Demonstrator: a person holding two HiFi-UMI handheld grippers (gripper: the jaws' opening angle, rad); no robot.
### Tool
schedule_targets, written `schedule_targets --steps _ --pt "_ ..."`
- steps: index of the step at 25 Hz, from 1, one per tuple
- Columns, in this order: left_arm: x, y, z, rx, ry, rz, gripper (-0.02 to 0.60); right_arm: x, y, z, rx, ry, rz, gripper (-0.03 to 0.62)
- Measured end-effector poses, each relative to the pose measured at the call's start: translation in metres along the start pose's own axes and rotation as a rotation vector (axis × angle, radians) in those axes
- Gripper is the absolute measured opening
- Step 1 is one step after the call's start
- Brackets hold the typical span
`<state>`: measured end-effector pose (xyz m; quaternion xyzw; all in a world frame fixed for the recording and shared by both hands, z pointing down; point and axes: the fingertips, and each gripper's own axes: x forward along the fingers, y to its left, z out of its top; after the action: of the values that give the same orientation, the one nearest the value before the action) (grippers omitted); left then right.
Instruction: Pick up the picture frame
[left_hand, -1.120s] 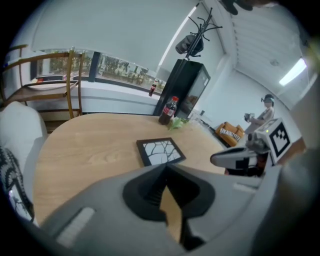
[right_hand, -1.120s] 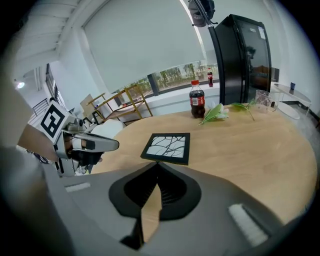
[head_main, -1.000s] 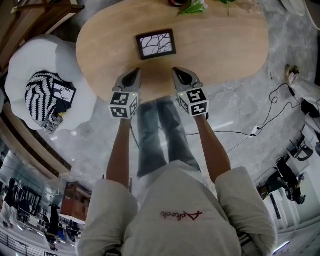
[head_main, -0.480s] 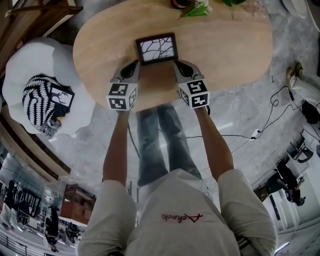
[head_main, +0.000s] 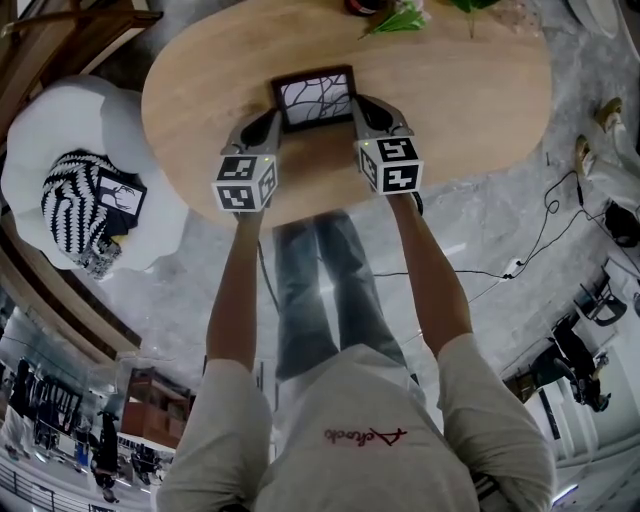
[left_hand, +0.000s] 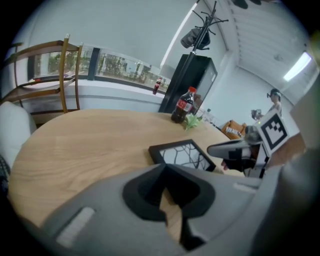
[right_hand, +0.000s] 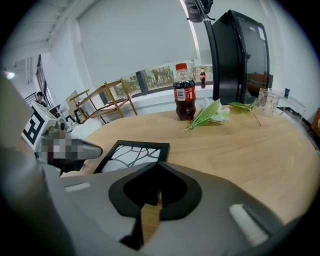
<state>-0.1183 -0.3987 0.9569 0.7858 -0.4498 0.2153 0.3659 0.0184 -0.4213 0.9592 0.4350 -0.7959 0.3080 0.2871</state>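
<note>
Light wooden oval table (head_main: 470, 90) fills top of head view. Black rectangular picture frame with white branch-pattern print (head_main: 314, 97) lies flat on it near person's edge, between both grippers. Left gripper (head_main: 268, 124) just beside frame's near left corner, jaws clenched together, empty. Right gripper (head_main: 362, 108) just beside frame's right edge, jaws clenched too, nothing held. Dark cola bottle with red label (right_hand: 184, 99) and green leafy sprig (right_hand: 209, 114) at table's far side.

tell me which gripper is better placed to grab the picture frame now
Right, narrowly. The right gripper lies alongside the right edge of the picture frame, which sits just ahead of its tips. The left gripper sits by the near-left corner, frame off to its side. Both are shut.
</note>
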Motion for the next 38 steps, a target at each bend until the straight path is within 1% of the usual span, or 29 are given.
schedule_targets --steps 1,3,5,7,9,13,16,19,20,22,27,31,38 --pt "0.001 0.001 -0.001 0.001 0.002 0.004 0.002 0.001 -0.002 0.001 0.006 -0.006 -0.001 0.018" --pt "0.004 0.001 -0.006 -0.005 0.015 0.002 0.074 0.003 -0.004 0.001 0.011 -0.007 -0.003 0.063" --pt "0.007 0.001 -0.011 -0.01 0.034 -0.005 0.119 0.005 -0.005 -0.003 0.019 0.0 -0.003 0.09" --pt "0.01 0.001 -0.012 -0.005 0.042 0.0 0.14 0.008 -0.006 -0.007 0.029 0.007 0.001 0.116" --pt "0.014 0.0 -0.01 -0.005 0.041 0.007 0.147 0.01 -0.007 -0.009 0.034 0.01 0.004 0.127" --pt "0.021 -0.002 -0.007 -0.011 0.051 0.013 0.136 0.013 -0.008 -0.009 0.04 0.015 0.006 0.127" --pt "0.024 -0.001 -0.007 -0.021 0.054 0.032 0.126 0.016 -0.008 -0.009 0.041 0.028 0.011 0.12" --pt "0.025 0.002 -0.007 -0.03 0.061 0.049 0.109 0.018 -0.006 -0.009 0.039 0.045 0.019 0.105" --pt "0.025 0.002 -0.006 -0.035 0.064 0.053 0.109 0.019 -0.005 -0.009 0.042 0.05 0.02 0.093" --pt "0.025 0.002 -0.006 -0.048 0.064 0.056 0.107 0.019 -0.005 -0.009 0.051 0.053 0.017 0.089" --pt "0.024 0.002 -0.007 -0.051 0.051 0.062 0.101 0.019 -0.005 -0.01 0.068 0.052 0.011 0.087" --pt "0.024 0.002 -0.007 -0.081 0.041 0.062 0.094 0.019 -0.006 -0.01 0.094 0.049 -0.006 0.08" --pt "0.016 -0.001 -0.002 -0.072 0.011 0.063 0.089 0.01 -0.003 -0.004 0.114 0.012 -0.014 0.077"
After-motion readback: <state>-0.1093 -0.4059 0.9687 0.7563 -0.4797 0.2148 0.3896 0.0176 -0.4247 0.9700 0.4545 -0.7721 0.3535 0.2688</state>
